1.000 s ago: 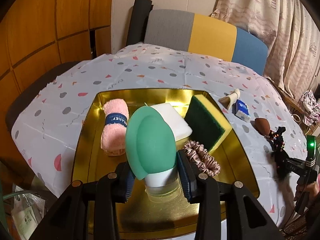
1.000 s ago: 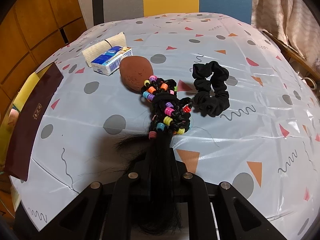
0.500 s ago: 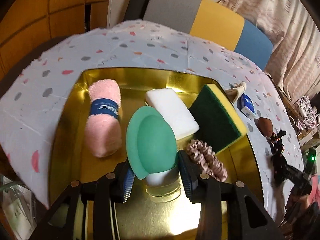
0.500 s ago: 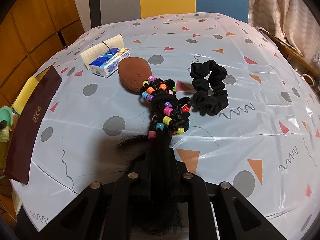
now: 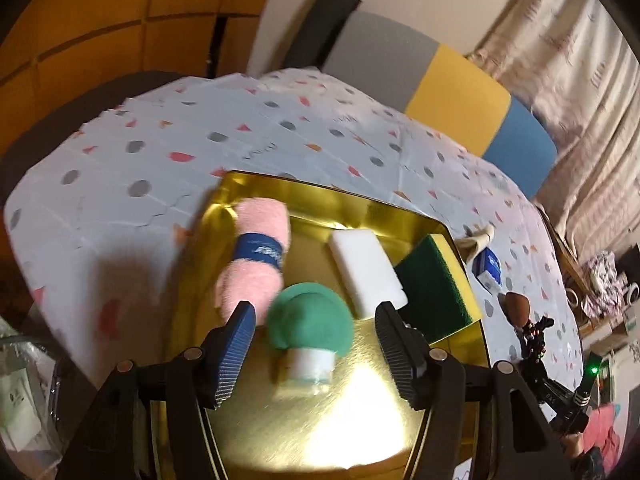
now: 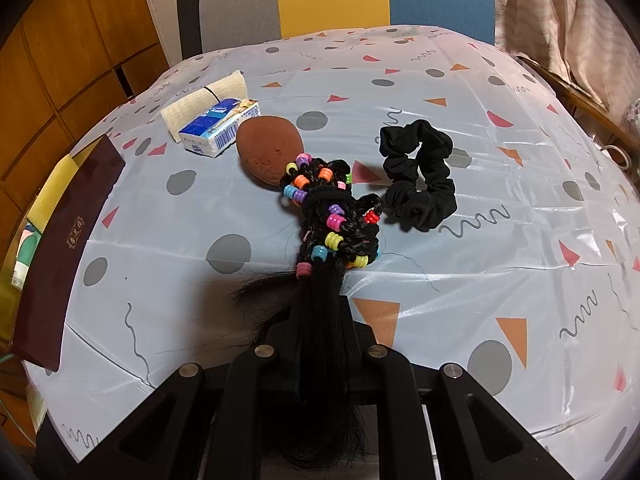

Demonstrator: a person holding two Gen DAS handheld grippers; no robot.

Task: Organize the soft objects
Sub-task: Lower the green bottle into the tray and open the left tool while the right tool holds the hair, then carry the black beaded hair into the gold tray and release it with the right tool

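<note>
On the gold tray (image 5: 320, 432) stands a green-capped soft bottle (image 5: 310, 364), in the gap of my left gripper (image 5: 314, 316). Its jaws are opening, wide apart, and neither pad touches the bottle. Behind the bottle lie a rolled pink towel (image 5: 256, 256), a white sponge (image 5: 364, 264) and a green-and-yellow scouring sponge (image 5: 434, 292). My right gripper (image 6: 318, 340) holds the loose end of a black hairpiece with coloured beads (image 6: 332, 220) that rests on the tablecloth. Its jaws are just easing open, with the hair still pinched between them.
A black scrunchie (image 6: 420, 176), a brown oval sponge (image 6: 268, 148), a blue tissue pack (image 6: 218, 126) and a beige tied bundle (image 6: 204, 100) lie on the patterned tablecloth. The tray's dark maroon side (image 6: 68, 240) borders the left. A grey, yellow and blue chair (image 5: 440, 80) stands behind the table.
My left gripper has let go of the green-capped bottle, spread its jaws and shifted sideways; the bottle now stands free on the tray. The right gripper and hairpiece have not moved.
</note>
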